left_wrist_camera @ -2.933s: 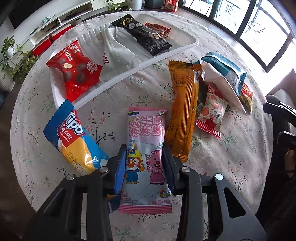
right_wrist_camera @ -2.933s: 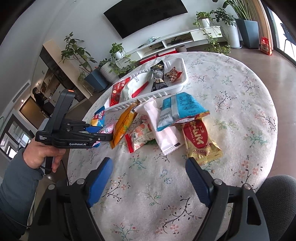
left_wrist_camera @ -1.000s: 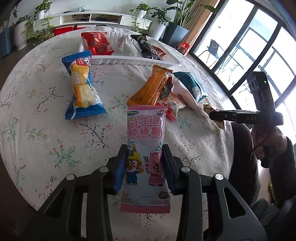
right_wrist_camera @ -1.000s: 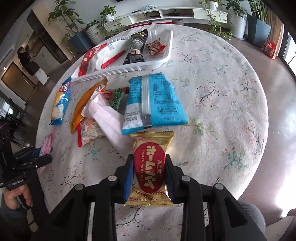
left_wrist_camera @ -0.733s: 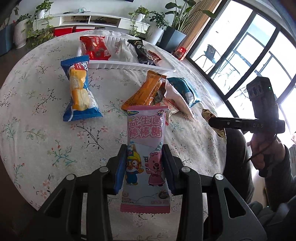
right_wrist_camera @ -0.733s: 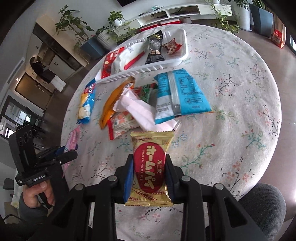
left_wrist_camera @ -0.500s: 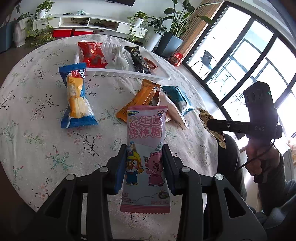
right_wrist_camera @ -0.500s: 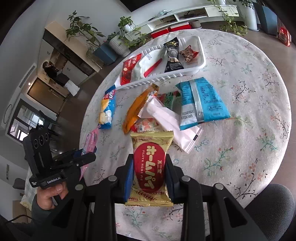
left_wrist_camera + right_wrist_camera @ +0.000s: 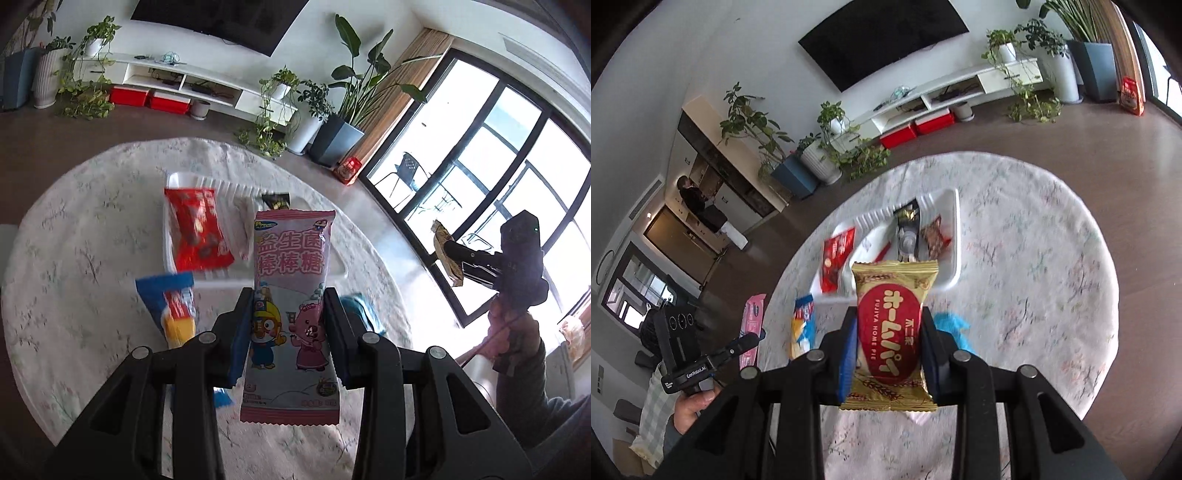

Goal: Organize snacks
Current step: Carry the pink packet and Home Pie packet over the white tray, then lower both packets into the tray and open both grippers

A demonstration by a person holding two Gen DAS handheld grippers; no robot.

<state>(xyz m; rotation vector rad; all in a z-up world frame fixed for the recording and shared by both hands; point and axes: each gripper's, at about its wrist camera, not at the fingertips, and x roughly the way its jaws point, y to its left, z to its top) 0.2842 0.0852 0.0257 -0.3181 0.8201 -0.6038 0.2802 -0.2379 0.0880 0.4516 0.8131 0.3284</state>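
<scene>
My left gripper is shut on a pink cartoon snack pack, held high above the round table. My right gripper is shut on a gold and red pie pack, also lifted well above the table. In the left wrist view the right gripper shows at the right with the gold pack in it. The right wrist view shows the left gripper at the lower left with the pink pack. A white tray at the table's far side holds a red pack, a white one and dark ones.
A blue cake pack lies on the flowered tablecloth in front of the tray. A teal pack peeks out beside my right fingers. Potted plants, a low white TV shelf and tall windows ring the room. A person stands far off by the kitchen.
Both grippers have risen and tilted up with their packs, so the table looks smaller and farther below. The view now takes in the room's walls, TV and windows.
</scene>
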